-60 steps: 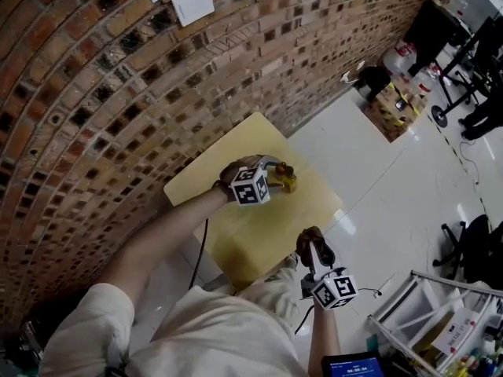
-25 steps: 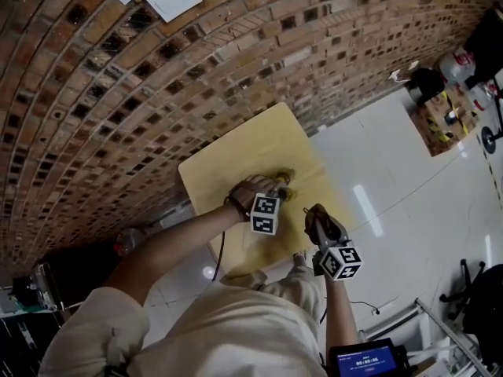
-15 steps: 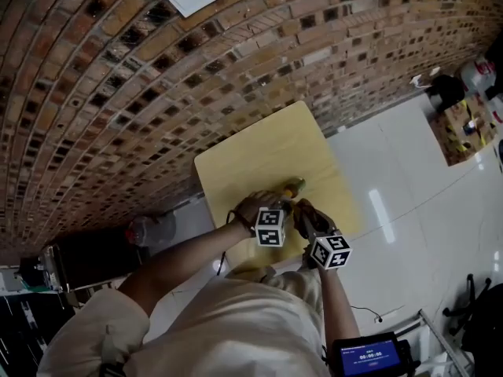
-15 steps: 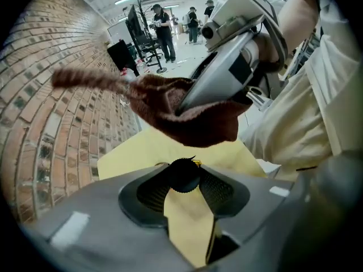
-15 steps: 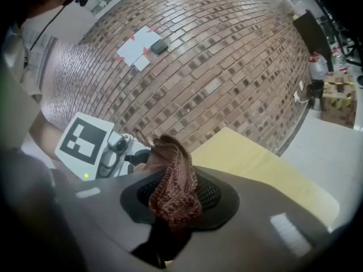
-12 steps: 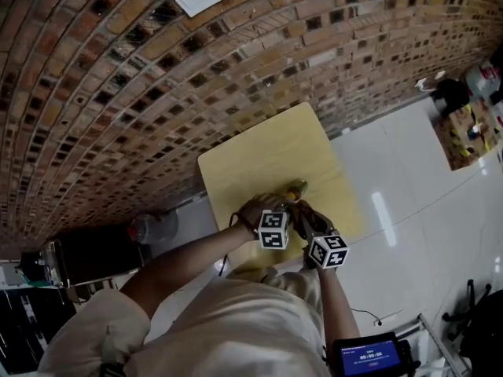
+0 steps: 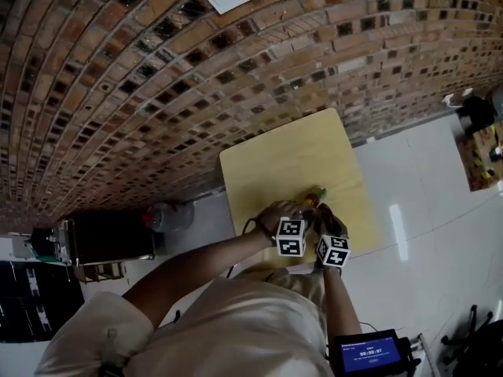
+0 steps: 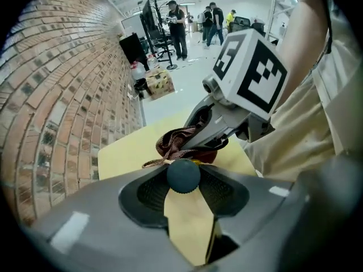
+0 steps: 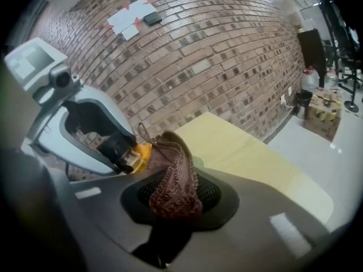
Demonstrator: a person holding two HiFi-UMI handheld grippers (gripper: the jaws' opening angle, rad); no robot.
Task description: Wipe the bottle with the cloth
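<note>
We are looking down at a brick wall [image 7: 157, 93] that is filling the upper left of the head view, with pale floor [image 7: 440, 179] running down the right side. A yellow table [image 7: 275, 155] is standing at the centre, against the wall. Over its lower edge we are holding both grippers close together, their marker cubes almost side by side.

The left gripper [image 8: 184, 190] is pointing steeply down and clamping the bottle [image 9: 142, 151]. The bottle's dark round cap [image 8: 183, 175] is sitting between the pads at the centre of the left gripper view, and its yellow body is showing left of centre in the right gripper view.

The right gripper [image 9: 178, 196] is clamping a reddish-brown knitted cloth [image 9: 173, 177], which is bunching between its pads at the lower centre of its view. The cloth's free end is standing up just beside the bottle; we cannot tell whether it is touching.
</note>
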